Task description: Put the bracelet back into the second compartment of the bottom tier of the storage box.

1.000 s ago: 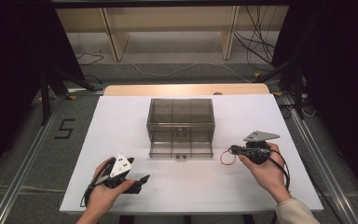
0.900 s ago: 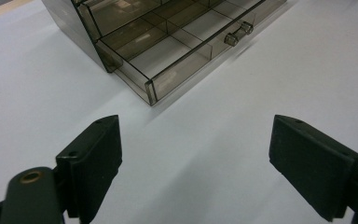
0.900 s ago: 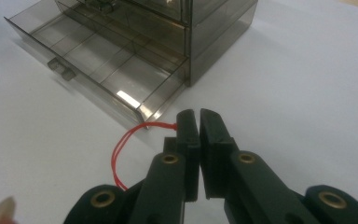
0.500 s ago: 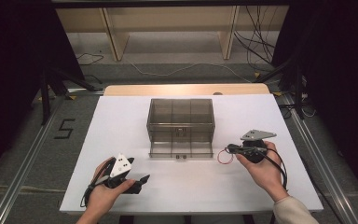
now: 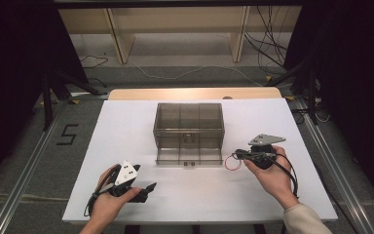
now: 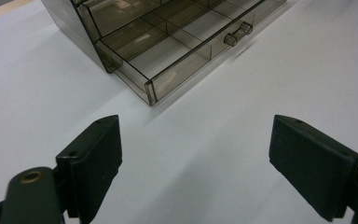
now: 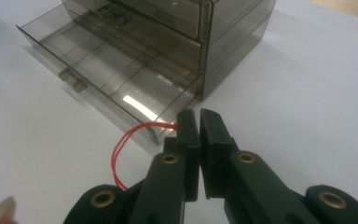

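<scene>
The right tool [image 7: 199,122] is clenched on a red rubber band [image 7: 121,151], which hangs just beside the right front corner of the open bottom drawer [image 5: 189,157]. The drawer's long side runs across the desk [image 5: 126,122], to the left of this tool. The left tool [image 6: 196,154] is released, farther away from the drawer.
</scene>
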Demonstrator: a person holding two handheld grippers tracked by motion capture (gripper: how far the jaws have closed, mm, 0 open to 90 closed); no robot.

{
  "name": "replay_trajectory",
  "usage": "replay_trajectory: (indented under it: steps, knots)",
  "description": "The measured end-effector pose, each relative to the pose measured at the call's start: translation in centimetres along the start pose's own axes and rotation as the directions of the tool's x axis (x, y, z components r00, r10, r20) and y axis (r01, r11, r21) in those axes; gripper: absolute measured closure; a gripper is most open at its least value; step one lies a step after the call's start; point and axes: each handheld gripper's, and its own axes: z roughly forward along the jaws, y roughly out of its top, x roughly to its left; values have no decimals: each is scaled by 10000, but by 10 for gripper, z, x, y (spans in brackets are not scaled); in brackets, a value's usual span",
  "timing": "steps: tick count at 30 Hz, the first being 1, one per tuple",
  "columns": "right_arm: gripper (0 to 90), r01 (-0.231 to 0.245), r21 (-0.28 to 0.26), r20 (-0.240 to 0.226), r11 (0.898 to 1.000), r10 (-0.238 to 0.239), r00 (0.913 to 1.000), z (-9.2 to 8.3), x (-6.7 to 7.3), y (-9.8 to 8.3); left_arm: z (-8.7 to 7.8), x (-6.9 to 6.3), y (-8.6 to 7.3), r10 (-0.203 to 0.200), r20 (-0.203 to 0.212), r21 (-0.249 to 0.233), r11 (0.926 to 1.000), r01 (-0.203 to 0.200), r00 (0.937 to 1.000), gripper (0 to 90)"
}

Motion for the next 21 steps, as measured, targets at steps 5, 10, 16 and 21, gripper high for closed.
replay_trajectory:
  steps: [5,10,16,21]
  knots:
    - [876,-4,-11,-6,10000,4,10000,1,1,1,0,0,0,5,1,5,10000,-5,10000,169]
    - [876,45,-5,-42,10000,-45,10000,2,2,3,0,0,0,3,-3,-1,10000,-3,10000,169]
    - [876,101,-26,-84,9999,-101,9999,4,4,5,0,0,0,1,2,3,10000,-1,10000,170]
    - [876,151,-64,-124,9999,-152,9998,6,6,9,0,0,0,5,8,3,10000,-5,10000,170]
